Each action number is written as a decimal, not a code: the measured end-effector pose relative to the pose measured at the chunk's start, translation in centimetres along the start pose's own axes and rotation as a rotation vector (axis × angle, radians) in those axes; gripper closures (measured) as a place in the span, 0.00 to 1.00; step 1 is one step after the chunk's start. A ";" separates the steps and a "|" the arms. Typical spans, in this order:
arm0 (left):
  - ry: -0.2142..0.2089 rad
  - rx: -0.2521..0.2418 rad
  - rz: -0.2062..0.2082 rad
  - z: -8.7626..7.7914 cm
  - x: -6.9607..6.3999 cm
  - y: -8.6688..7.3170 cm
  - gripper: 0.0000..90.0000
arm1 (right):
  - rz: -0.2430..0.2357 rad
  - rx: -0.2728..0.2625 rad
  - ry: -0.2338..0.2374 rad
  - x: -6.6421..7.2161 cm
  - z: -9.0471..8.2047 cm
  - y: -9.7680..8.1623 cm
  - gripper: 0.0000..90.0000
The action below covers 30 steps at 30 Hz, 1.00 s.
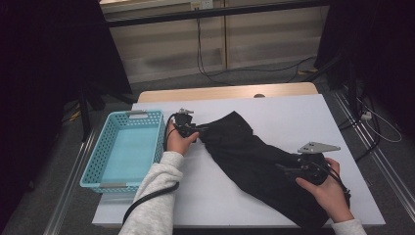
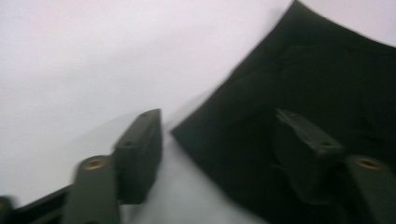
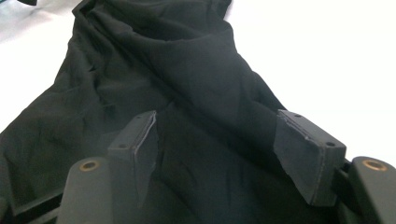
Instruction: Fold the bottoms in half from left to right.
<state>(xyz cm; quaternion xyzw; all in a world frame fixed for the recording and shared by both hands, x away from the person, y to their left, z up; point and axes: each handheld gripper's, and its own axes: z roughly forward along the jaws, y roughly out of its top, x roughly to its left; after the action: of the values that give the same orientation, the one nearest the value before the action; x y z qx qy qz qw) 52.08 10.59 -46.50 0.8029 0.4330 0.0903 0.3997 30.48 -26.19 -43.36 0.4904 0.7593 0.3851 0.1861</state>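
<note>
**Onlooker 1:** Left gripper [image 1: 195, 131] sits at the corner of the black garment [image 1: 259, 161], beside the basket. In the left gripper view its jaws stand apart and astride the cloth's edge: one pad [image 2: 140, 154] over bare table cover, the other over the fabric. Neither pad presses yet, so nothing is gripped.

**Onlooker 2:** And the right gripper [image 3: 224, 158]?

**Onlooker 1:** Jaws parted, both pads over the cloth near the garment's near end. Fabric lies between them, but I see no pinch. The picture does not settle whether the tips touch the cloth.

**Onlooker 2:** Procedure for a clean pick-up at the left corner?

**Onlooker 1:** My judgement: lower the table-side pad until it slides under the hem, then close fully. Take one layer and the edge only; a grab further in would bunch the fabric. Keep the right gripper steady so the cloth does not drag while the left closes.

**Onlooker 2:** Location of the garment?

**Onlooker 1:** It lies diagonally on the white table cover [image 1: 293, 112], running from near the basket's far corner toward the person's right hand [image 1: 325, 188], somewhat rumpled.

**Onlooker 2:** Inventory?

**Onlooker 1:** One black garment. One turquoise basket [image 1: 122, 149], at the table's left edge, nothing in it. Two grippers, two hands. One table.
</note>
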 end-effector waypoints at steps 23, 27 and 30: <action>0.053 0.079 -0.095 -6.4 1.3 1.2 0.95 | 0.008 -0.004 -0.013 -0.2 -0.3 -0.1 0.35; 0.054 0.056 -0.084 -6.5 1.2 1.2 0.93 | 0.007 -0.003 -0.016 -0.3 -0.4 -0.2 0.35; 0.067 0.027 -0.062 -5.9 1.1 1.0 0.71 | 0.010 0.001 -0.024 -0.5 -0.5 -0.2 0.35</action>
<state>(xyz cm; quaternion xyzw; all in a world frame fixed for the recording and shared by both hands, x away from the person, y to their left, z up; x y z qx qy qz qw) 50.47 14.49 -42.09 0.7908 0.4721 0.0986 0.3769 30.23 -26.86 -43.27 0.4990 0.7547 0.3798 0.1927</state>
